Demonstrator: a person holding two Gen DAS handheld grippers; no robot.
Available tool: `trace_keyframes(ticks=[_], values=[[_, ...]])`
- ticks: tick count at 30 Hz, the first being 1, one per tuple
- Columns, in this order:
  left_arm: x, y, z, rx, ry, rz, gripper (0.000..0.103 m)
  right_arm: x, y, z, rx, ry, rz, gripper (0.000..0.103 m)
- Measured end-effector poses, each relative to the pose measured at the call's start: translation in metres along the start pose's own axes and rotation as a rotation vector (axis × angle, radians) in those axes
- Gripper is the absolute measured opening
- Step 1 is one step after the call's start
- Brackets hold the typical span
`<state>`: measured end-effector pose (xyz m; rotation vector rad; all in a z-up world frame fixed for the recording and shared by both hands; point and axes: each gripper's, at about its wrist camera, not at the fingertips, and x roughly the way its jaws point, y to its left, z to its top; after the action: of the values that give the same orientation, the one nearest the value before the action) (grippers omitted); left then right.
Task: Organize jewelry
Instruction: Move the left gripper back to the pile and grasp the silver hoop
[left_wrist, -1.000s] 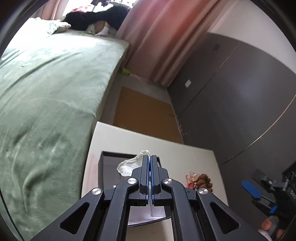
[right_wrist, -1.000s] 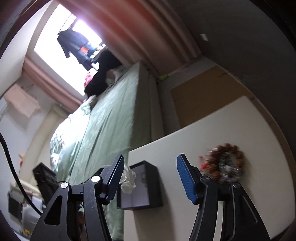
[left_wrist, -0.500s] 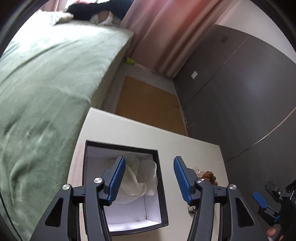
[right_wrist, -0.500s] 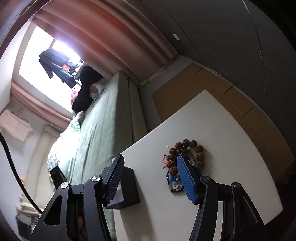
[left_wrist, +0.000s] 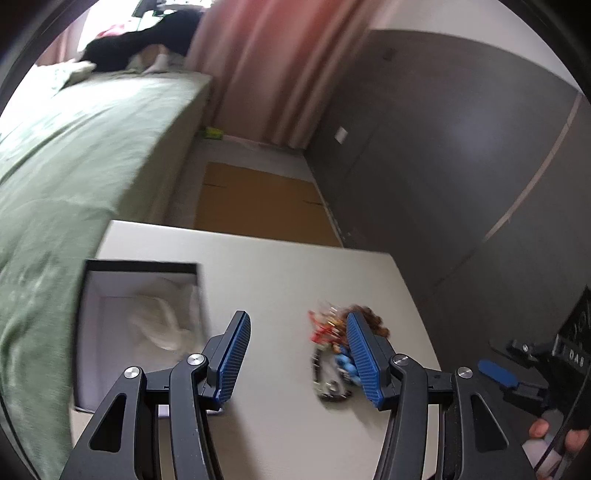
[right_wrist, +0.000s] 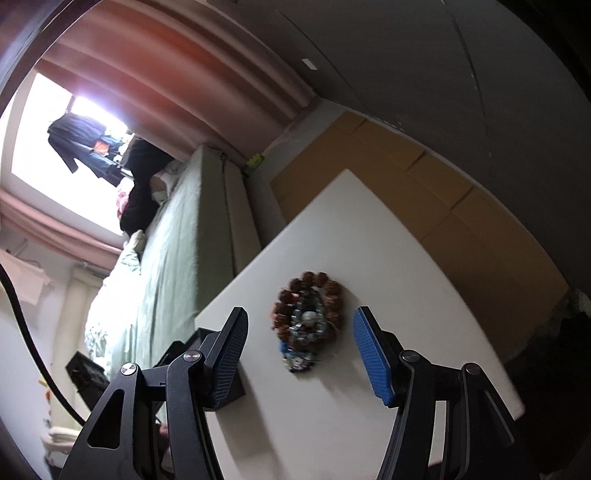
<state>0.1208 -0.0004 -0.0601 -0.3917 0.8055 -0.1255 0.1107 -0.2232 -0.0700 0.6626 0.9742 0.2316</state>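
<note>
A black box (left_wrist: 147, 263) with a white lining stands at the table's left side, and a clear crumpled pouch (left_wrist: 162, 326) lies inside it. My left gripper (left_wrist: 299, 354) is open over bare tabletop, just right of the box. A jewelry pile (left_wrist: 328, 350) with a brown bead bracelet lies partly behind its right finger. In the right wrist view the same pile (right_wrist: 306, 321) lies beyond and between the fingers of my open right gripper (right_wrist: 299, 354), untouched. The box (right_wrist: 231, 393) peeks out behind that gripper's left finger. The right gripper's blue pad (left_wrist: 495, 373) shows at the left view's right edge.
The white table (left_wrist: 277, 277) is small, with its far and right edges close. A green bed (left_wrist: 74, 155) runs along the left. Brown cardboard (left_wrist: 255, 199) lies on the floor beyond, a dark grey wall (left_wrist: 443, 166) stands to the right, and a person's fingertips (left_wrist: 543, 430) show at lower right.
My left gripper was shut on the clear pouch above the box; it opened, the pouch now lies in the box, and the gripper moved right. The right gripper swung onto the jewelry pile.
</note>
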Motion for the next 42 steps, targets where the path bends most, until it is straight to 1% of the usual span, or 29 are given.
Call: trace_keyframes(ticks=[3,8,11,13,16,21,22,25,29,32,33,34,36,39,42], values=[[0.009,-0.019,-0.008,0.036,0.029,-0.029,0.056,0.000,-0.011,0.001,0.020,0.016,-0.006,0.060],[0.019,-0.049,-0.021,0.125,0.042,-0.045,0.054,-0.001,-0.027,0.006,0.061,0.028,-0.009,0.060],[0.030,-0.060,-0.027,0.179,0.069,-0.041,0.044,-0.004,-0.033,0.009,0.075,0.028,-0.008,0.060],[0.039,-0.065,-0.033,0.217,0.101,-0.031,0.034,-0.004,-0.037,0.012,0.085,0.030,-0.008,0.060],[0.049,-0.071,-0.044,0.256,0.138,-0.021,0.028,-0.004,-0.043,0.015,0.099,0.033,-0.007,0.060],[0.062,-0.078,-0.057,0.322,0.189,0.002,0.023,-0.006,-0.048,0.018,0.111,0.029,-0.014,0.060],[0.066,-0.079,-0.059,0.324,0.203,0.008,0.021,-0.006,-0.049,0.018,0.115,0.029,-0.018,0.060],[0.074,-0.077,-0.063,0.312,0.243,-0.005,0.021,-0.004,-0.051,0.018,0.125,0.034,-0.021,0.060],[0.084,-0.072,-0.064,0.274,0.264,-0.025,0.021,-0.004,-0.050,0.019,0.127,0.035,-0.024,0.060],[0.085,-0.074,-0.065,0.272,0.250,-0.018,0.021,-0.003,-0.048,0.019,0.120,0.037,-0.031,0.060],[0.085,-0.075,-0.065,0.273,0.247,-0.017,0.020,-0.003,-0.048,0.019,0.118,0.038,-0.033,0.060],[0.085,-0.075,-0.066,0.274,0.243,-0.012,0.013,-0.004,-0.046,0.019,0.115,0.039,-0.036,0.060],[0.084,-0.073,-0.067,0.274,0.240,0.004,0.002,-0.004,-0.045,0.018,0.114,0.040,-0.037,0.060],[0.079,-0.067,-0.064,0.239,0.234,-0.029,0.002,-0.003,-0.045,0.018,0.114,0.039,-0.041,0.060],[0.068,-0.067,-0.059,0.242,0.206,-0.053,0.001,0.000,-0.042,0.016,0.104,0.047,-0.048,0.060]])
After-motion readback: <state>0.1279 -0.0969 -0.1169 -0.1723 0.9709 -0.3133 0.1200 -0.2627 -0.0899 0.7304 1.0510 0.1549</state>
